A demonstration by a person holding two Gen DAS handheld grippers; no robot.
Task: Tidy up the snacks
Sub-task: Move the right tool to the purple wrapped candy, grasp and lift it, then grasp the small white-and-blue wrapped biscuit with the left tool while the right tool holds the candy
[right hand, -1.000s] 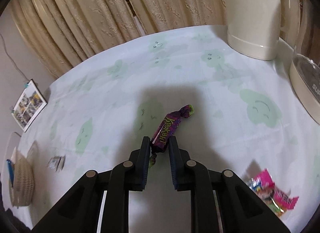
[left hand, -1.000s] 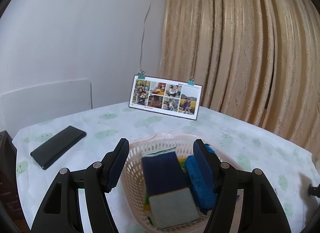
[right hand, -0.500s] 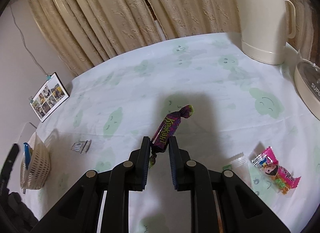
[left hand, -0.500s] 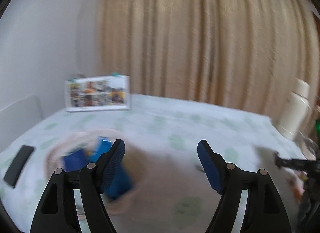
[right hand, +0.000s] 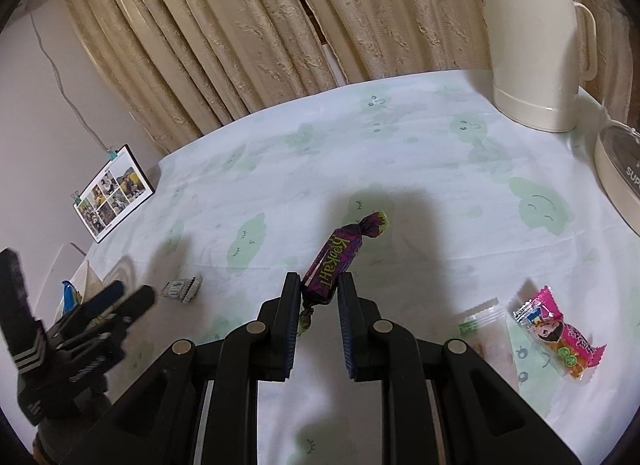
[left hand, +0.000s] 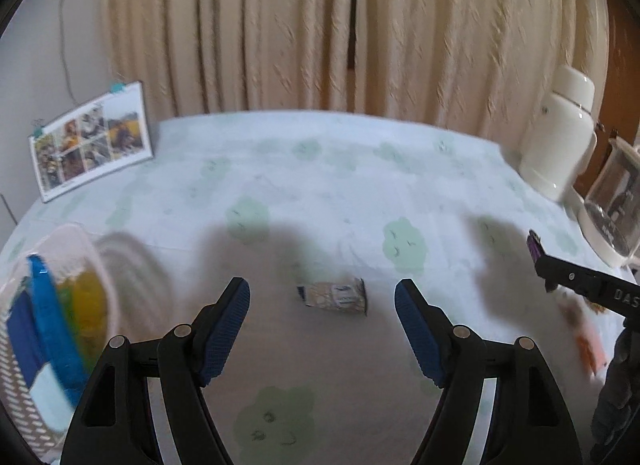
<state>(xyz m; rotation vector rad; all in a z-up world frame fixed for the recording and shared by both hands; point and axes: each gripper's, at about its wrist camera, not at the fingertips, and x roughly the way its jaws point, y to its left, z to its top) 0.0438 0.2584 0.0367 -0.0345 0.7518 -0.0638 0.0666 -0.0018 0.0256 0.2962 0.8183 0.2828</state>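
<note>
My right gripper (right hand: pixel 319 285) is shut on a purple twist-wrapped candy (right hand: pixel 340 253), held above the tablecloth; the same candy (left hand: pixel 534 246) shows at the right edge of the left wrist view. My left gripper (left hand: pixel 322 295) is open and empty, hovering just short of a small beige snack packet (left hand: pixel 334 296) lying on the cloth, also seen as the packet (right hand: pixel 183 288) in the right wrist view. A pale lattice basket (left hand: pixel 92 261) holding blue and yellow packs sits at the far left. A pink candy (right hand: pixel 560 339) and a clear-wrapped snack (right hand: pixel 482 323) lie to the right.
A photo calendar (left hand: pixel 90 145) stands at the back left by the curtain. A cream thermos jug (right hand: pixel 536 41) and a glass-lidded appliance (left hand: pixel 616 205) occupy the right side. The table wears a white cloth (right hand: pixel 400 153) with green cloud prints.
My left gripper swung right, away from the basket, and now faces the beige packet. My right gripper rose and pulled back with the purple candy still clamped.
</note>
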